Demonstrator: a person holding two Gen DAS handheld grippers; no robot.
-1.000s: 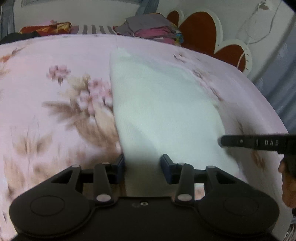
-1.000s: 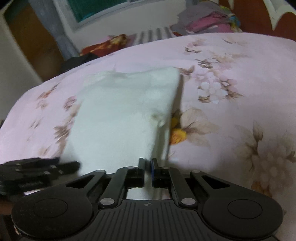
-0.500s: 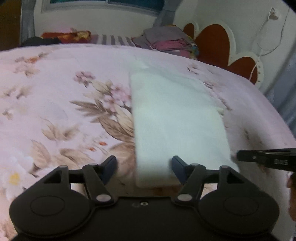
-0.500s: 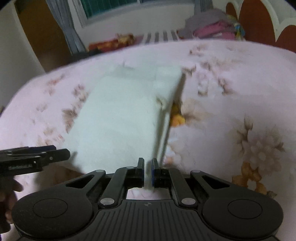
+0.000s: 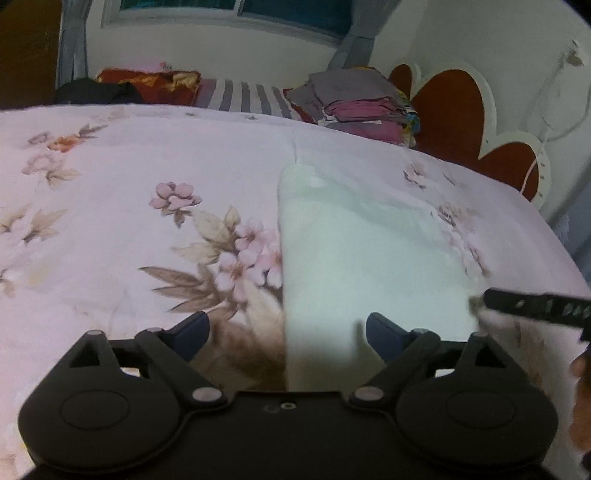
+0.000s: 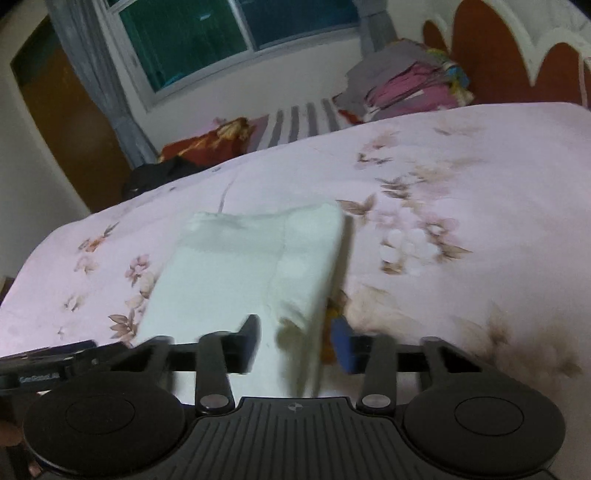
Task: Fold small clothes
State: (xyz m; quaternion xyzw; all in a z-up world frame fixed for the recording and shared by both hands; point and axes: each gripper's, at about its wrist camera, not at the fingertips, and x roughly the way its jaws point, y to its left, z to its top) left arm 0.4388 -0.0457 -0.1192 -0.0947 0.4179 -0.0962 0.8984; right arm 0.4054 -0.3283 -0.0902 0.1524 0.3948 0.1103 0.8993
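**White garment flat on the bed, both tools spread**

The folded white garment [image 5: 369,266] lies on the floral pink bedspread [image 5: 129,206], a long rectangle running away from both cameras. In the right wrist view the garment [image 6: 243,273] shows a seam down its length and a raised, slightly rumpled near corner.

The left tool [image 5: 286,334] has its fingers wide apart and grips nothing; the garment's near left edge lies between them, closer to the right finger. The right tool [image 6: 295,341] is also spread, its fingers either side of the garment's near right corner, and the cloth sits loose in the gap; the frame is blurred, so whether a pad touches the fabric cannot be told. In the left wrist view the right tool [image 5: 535,308] appears as a dark bar at the garment's near right corner.

Further off, a stack of folded clothes [image 5: 362,107] in grey and pink sits by the red-and-white headboard [image 5: 458,114]. A striped cloth [image 5: 243,96] and a red patterned cushion [image 5: 155,85] lie beneath the window [image 6: 221,33].
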